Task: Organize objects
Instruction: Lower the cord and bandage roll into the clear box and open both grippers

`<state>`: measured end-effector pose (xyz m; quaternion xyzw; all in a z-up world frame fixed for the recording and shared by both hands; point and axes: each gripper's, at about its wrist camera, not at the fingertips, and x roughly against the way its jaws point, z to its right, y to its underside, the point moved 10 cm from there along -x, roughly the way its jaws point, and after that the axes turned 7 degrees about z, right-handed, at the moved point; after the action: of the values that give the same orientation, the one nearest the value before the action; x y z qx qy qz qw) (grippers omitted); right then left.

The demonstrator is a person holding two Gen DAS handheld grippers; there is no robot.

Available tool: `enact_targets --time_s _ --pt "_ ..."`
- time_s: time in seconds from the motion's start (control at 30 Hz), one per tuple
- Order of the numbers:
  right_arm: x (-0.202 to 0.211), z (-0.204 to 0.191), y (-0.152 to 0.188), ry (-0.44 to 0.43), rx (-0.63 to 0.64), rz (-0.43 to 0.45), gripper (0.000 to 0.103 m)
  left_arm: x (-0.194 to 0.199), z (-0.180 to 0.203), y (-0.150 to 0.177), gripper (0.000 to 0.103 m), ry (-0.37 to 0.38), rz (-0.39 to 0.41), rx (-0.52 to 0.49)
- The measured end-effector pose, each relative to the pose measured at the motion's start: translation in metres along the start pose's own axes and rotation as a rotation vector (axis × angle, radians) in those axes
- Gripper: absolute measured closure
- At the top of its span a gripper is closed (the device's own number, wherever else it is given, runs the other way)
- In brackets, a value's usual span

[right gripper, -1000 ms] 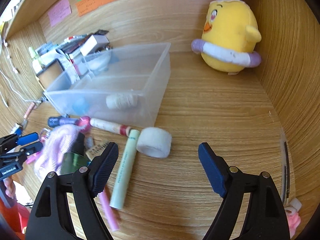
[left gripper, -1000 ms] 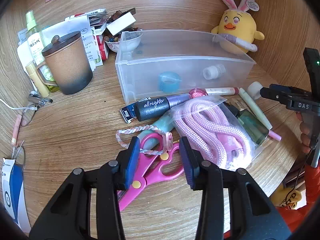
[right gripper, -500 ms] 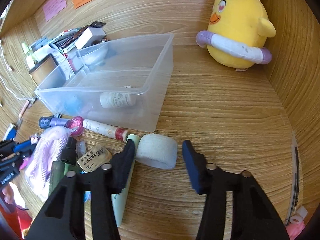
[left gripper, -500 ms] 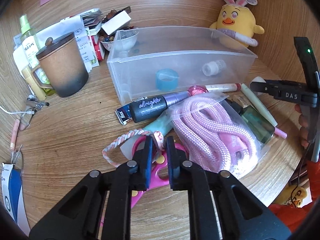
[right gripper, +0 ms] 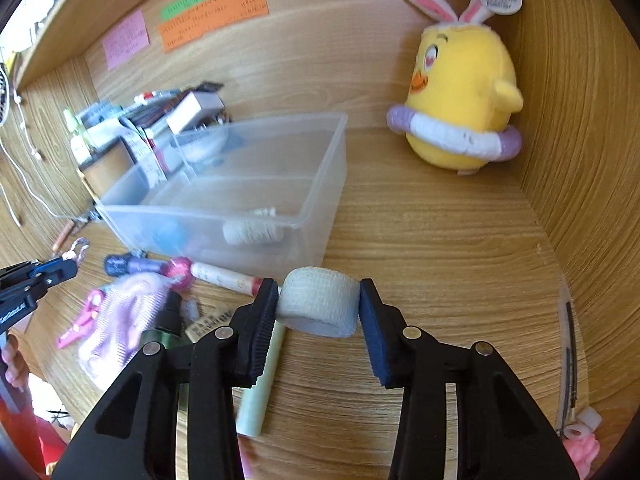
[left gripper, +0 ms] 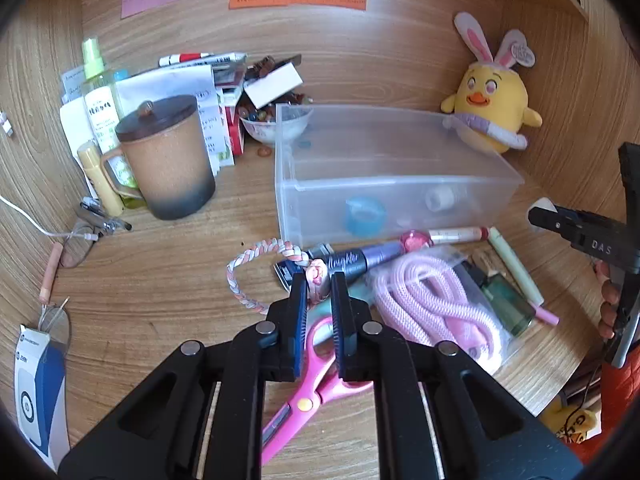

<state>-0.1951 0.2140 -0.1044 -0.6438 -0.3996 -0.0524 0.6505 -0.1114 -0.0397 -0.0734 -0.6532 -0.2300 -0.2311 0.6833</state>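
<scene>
A: Left gripper (left gripper: 319, 285) first, from its own camera?
B: Its jaws have just closed to a narrow gap and now pinch the pink knot of the braid (left gripper: 256, 264), a pink-and-white plaited loop that trails off to the left over the desk (left gripper: 160, 272)

A: What lies under it?
B: Pink scissors (left gripper: 316, 364) directly below the jaws. To the right, a bag of pink rope (left gripper: 432, 304), a dark tube (left gripper: 352, 260) and a green bottle (left gripper: 508, 300)

A: And the bin (left gripper: 392, 184)?
B: Clear plastic, behind that clutter. A blue roll (left gripper: 365, 220) and a small white bottle (left gripper: 440, 199) show through its front wall. A brown mug (left gripper: 168, 160) stands well to its left, a yellow plush chick (left gripper: 490, 112) at its far right corner

A: Now the right wrist view
B: Right gripper (right gripper: 319, 300) has just closed too, and its pads press both sides of a white bandage roll (right gripper: 320, 304), about a third open. The roll looks lifted just clear of the wood, though I can't be sure

A: Around it?
B: A pale green tube (right gripper: 260, 384) lies beneath the left finger. The bin sits just beyond the roll, the chick well off to the upper right. At the left edge the other gripper shows with the braid hanging from its tip
</scene>
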Motion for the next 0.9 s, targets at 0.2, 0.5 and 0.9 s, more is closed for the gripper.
enact_targets --time_s 0.2,0.5,0.9 --pt "0.02 -0.013 -0.023 -0.027 0.014 0.077 0.065 0.008 -0.001 -0.027 0.092 -0.003 0.065 0.012" --pt "0.024 -0.038 -0.054 -0.082 0.028 0.148 0.065 0.009 0.005 -0.066 0.092 0.02 0.131 0.008" --pt "-0.012 -0.063 -0.077 -0.103 0.078 0.124 0.065 -0.029 0.027 -0.086 0.092 0.075 0.091 -0.006"
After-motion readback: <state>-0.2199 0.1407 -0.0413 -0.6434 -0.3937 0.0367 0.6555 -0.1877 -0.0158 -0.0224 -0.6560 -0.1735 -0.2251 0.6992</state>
